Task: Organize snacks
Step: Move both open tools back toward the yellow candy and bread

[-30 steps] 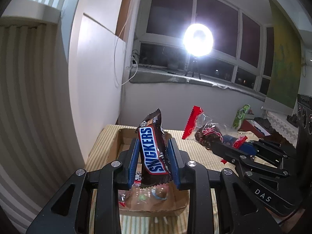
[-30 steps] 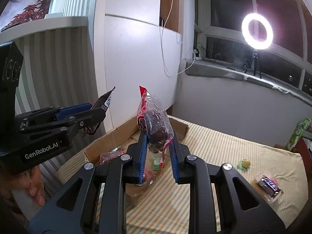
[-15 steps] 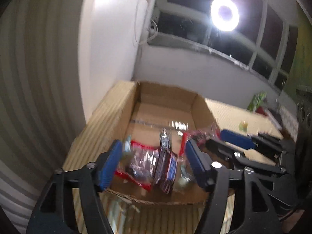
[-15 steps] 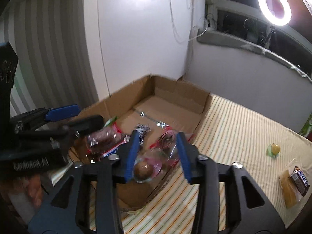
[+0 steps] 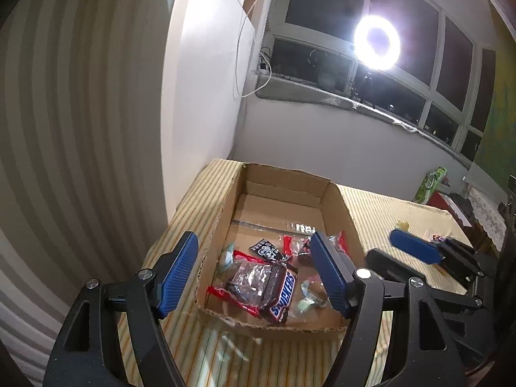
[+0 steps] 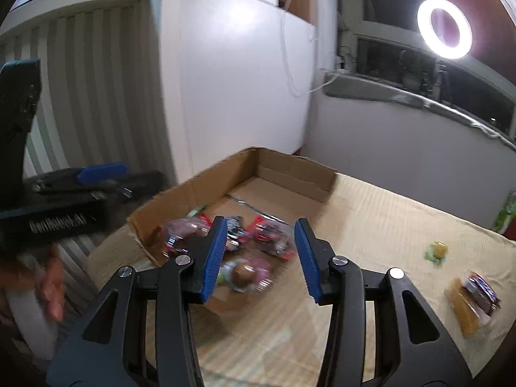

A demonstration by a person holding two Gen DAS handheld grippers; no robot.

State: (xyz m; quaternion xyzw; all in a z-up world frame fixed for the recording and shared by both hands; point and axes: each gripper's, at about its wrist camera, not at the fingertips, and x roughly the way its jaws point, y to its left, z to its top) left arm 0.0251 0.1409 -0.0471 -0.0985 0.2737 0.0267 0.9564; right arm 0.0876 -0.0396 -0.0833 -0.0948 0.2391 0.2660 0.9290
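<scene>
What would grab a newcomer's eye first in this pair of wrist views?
Probably the glaring ring light on the windowsill, top right in both views. Then the open cardboard box on the striped tablecloth, with a Snickers bar among clear-wrapped sweets at its near end. Both the left gripper and right gripper hang open and empty over it.

Home room at night: striped tablecloth [image 5: 380,206], dark windows [image 5: 322,6], ring light [image 5: 376,42], lace cloth [image 5: 487,216].

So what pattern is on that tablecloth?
The tablecloth has thin yellow and pale stripes, clearest in the left wrist view.
</scene>
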